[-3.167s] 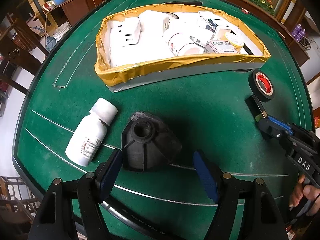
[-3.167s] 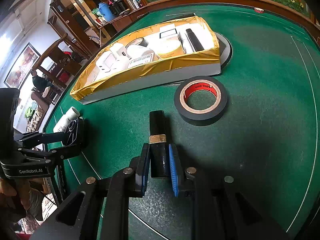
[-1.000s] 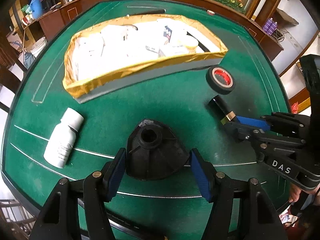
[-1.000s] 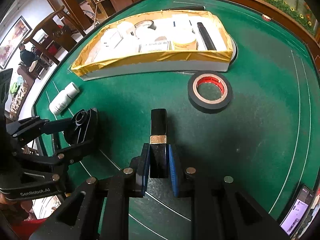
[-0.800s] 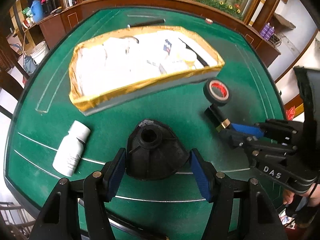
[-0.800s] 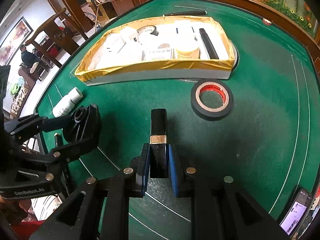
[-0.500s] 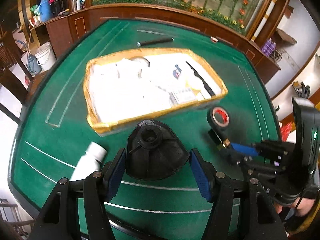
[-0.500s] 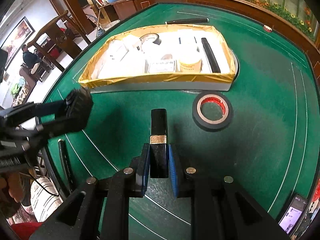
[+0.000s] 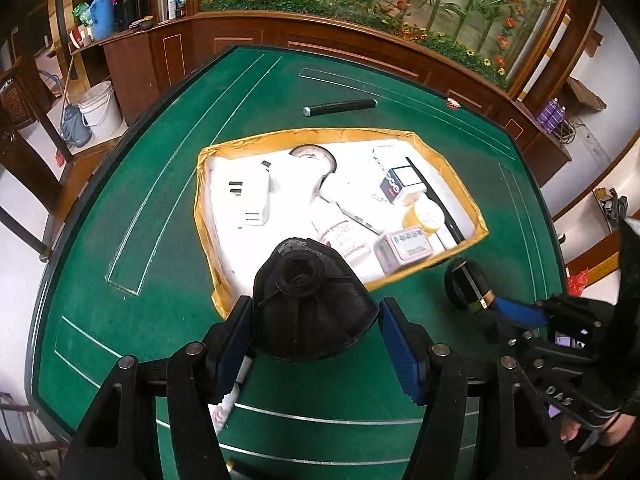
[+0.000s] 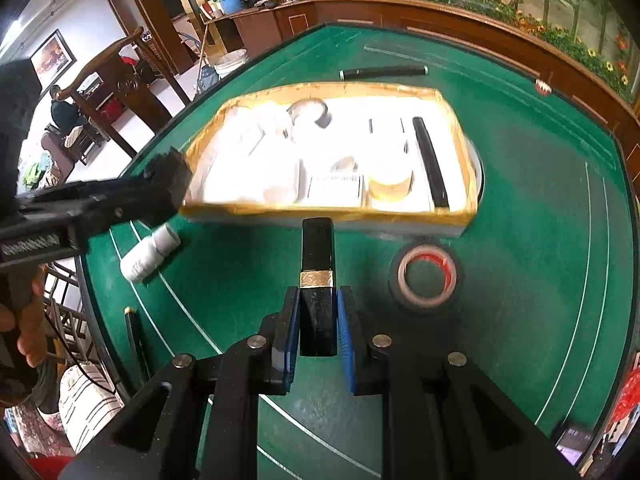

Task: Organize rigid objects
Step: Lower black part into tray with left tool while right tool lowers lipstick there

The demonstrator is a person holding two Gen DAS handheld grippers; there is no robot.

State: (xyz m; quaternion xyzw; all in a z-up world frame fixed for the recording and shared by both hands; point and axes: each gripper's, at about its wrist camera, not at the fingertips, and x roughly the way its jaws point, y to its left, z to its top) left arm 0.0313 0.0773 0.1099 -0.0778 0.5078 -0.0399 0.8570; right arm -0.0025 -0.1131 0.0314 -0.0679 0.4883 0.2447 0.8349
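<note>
Both carries are under way, and the step in hand looks like delivery into the gold-edged tray [image 9: 456, 184]; the left gripper [image 9: 316, 344] has its jaws closed on a black cone-shaped plastic part [image 9: 308, 304], lifted clear of the green worktop [image 9: 160, 208] and hanging over the tray's near-left corner; the right gripper [image 10: 318, 332] has its jaws clamped on the lower half of a black lipstick tube [image 10: 317, 276] with a gold band, its tip just short of the tray's near wall.

The next move probably calls for carrying each piece over the near rim and lowering it onto a bare patch before the jaws open; the tray is crowded, with white chargers, a pill bottle [image 9: 340, 232], a small tin [image 9: 404, 244] and a round yellow-lidded jar [image 10: 390, 180] filling the middle and right; the freest floor appears to lie at the left and near-left, which suits the bulky cone; the slim tube might fit beside the black bar [image 10: 430, 160] along the right wall.

Outside the tray, a roll of black tape [image 10: 426, 276] lies just right of the lipstick's path; a white bottle [image 10: 150, 254] lies on its side near the left; a dark pen [image 9: 340, 107] sits beyond the far wall; the two tools are close together at the near rim, so entering in turn seems wise.
</note>
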